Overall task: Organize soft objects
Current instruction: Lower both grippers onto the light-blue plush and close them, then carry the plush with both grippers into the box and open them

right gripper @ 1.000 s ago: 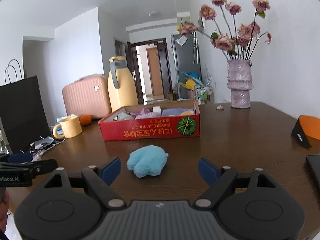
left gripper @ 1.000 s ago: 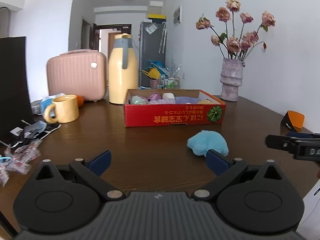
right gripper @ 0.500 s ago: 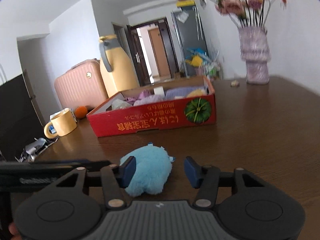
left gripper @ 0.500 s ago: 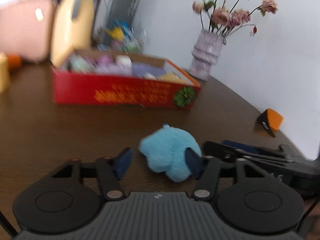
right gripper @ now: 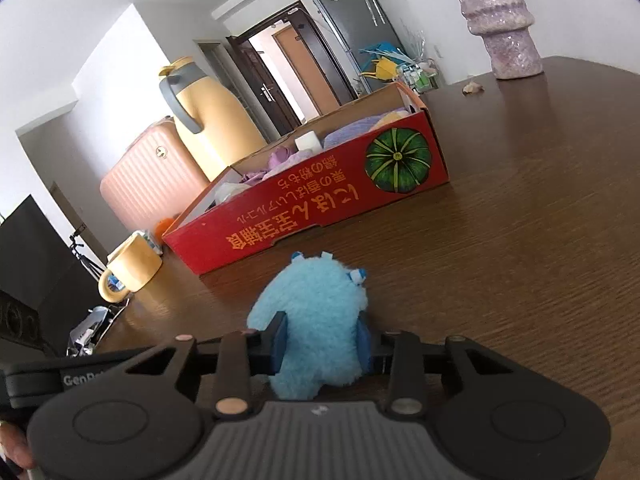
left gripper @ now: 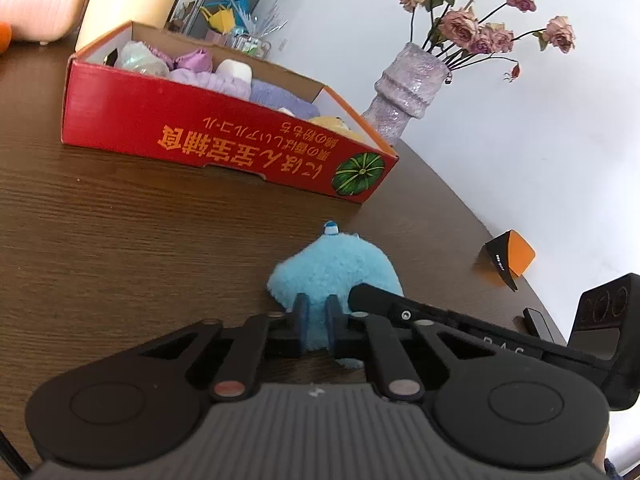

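Blue plush toy [right gripper: 316, 320] now pinched by both: left gripper [left gripper: 316, 326] and right gripper [right gripper: 322, 344], jaws wide apart a second ago, have clenched on its fur. Toy sits on counter [right gripper: 520, 280], near side of red box [right gripper: 320, 204]. Ready to lift into box.

At lower centre our right gripper [right gripper: 322, 340] has its jaws pressed into both sides of the blue plush toy [right gripper: 316, 312] on the brown surface [right gripper: 520, 260]. Just beyond, mid-frame, we see the red box [right gripper: 320, 216] of soft things.
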Demonstrator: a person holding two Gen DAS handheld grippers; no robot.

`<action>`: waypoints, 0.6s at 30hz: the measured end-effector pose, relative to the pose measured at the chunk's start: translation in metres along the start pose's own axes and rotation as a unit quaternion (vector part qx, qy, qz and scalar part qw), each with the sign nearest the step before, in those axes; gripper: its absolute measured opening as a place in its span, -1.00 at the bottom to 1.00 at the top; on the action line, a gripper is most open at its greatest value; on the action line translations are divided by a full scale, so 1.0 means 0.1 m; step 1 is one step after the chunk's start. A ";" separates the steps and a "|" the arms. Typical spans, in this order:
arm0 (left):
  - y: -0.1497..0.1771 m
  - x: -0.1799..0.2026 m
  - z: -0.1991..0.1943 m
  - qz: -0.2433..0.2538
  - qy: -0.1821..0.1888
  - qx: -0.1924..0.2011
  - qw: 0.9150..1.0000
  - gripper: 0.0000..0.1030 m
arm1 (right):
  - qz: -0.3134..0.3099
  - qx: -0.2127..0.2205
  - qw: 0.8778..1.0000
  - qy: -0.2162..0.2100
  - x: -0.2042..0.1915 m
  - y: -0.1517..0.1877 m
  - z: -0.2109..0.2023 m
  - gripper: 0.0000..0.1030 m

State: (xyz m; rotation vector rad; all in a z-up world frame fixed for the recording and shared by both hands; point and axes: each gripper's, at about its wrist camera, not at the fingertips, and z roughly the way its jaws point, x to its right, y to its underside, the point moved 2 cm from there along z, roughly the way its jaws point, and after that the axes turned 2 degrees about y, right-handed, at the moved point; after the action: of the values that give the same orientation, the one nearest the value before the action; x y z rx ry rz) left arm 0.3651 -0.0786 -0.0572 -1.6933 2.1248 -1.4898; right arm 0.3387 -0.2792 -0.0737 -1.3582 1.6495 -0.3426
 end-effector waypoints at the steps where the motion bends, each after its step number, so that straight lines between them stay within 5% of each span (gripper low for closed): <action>1: 0.02 0.01 -0.05 -0.003 0.003 0.002 1.000 -0.91 | -0.005 0.001 1.000 0.001 -0.03 0.01 -0.05 -0.38; 11: 0.45 0.30 -0.93 0.017 0.009 0.048 0.999 -0.73 | -0.038 0.027 0.998 -0.033 -0.44 0.29 -0.81 -0.41; 13: 0.55 0.34 -1.09 0.015 0.014 0.053 0.998 0.14 | -0.040 0.034 0.998 -0.041 -0.52 0.35 -0.95 -0.41; 14: 0.58 0.35 -1.16 0.008 0.020 0.061 0.998 0.31 | -0.039 0.036 0.998 -0.046 -0.54 0.37 -1.01 -0.41; 18: 0.65 0.42 -1.43 -0.007 0.038 0.090 0.995 0.32 | -0.036 0.045 0.996 -0.070 -0.69 0.44 -1.23 -0.41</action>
State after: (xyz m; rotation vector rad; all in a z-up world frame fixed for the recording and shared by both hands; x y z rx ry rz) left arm 0.2212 -0.0243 -0.0043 -1.6163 1.9465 -1.7174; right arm 0.2110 -0.2437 -0.0080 -1.3468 1.4559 -0.3518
